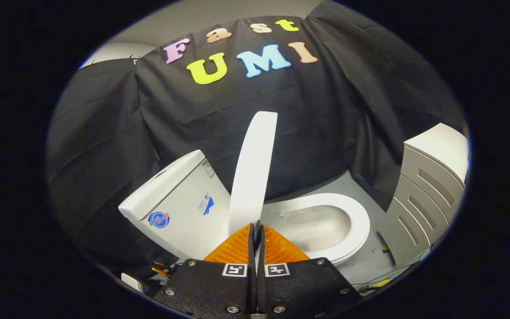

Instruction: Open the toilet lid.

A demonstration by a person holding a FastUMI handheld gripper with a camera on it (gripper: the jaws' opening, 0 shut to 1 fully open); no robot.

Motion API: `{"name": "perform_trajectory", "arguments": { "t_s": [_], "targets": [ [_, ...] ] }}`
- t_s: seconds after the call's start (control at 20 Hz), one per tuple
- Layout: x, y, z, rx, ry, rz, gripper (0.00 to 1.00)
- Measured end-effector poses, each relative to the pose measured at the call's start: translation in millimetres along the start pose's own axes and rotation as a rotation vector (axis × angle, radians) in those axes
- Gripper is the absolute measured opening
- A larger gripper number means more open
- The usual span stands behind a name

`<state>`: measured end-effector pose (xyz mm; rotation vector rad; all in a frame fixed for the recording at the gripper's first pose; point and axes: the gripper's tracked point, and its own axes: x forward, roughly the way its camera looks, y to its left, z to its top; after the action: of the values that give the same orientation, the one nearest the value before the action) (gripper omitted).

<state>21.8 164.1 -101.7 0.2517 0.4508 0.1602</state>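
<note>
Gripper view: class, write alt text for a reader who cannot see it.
The gripper has its fingers pinched on the edge of the raised toilet lid, which stands nearly upright above the open seat. The tank is beside the lid, and a white cabinet stands beyond the bowl.

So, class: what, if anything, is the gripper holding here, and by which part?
The gripper is shut on the raised toilet lid, both fingers pinching its free front edge, the rim farthest from the tank.
</note>
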Motion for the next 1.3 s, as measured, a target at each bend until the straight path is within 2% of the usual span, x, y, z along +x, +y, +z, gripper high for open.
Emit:
{"name": "perform_trajectory", "arguments": {
  "t_s": [0.8, 1.3],
  "targets": [
    [18, 100, 4, -0.149, -0.071, 0.093, 0.01],
    [32, 147, -5, -0.219, -0.069, 0.144, 0.01]
  ]
}}
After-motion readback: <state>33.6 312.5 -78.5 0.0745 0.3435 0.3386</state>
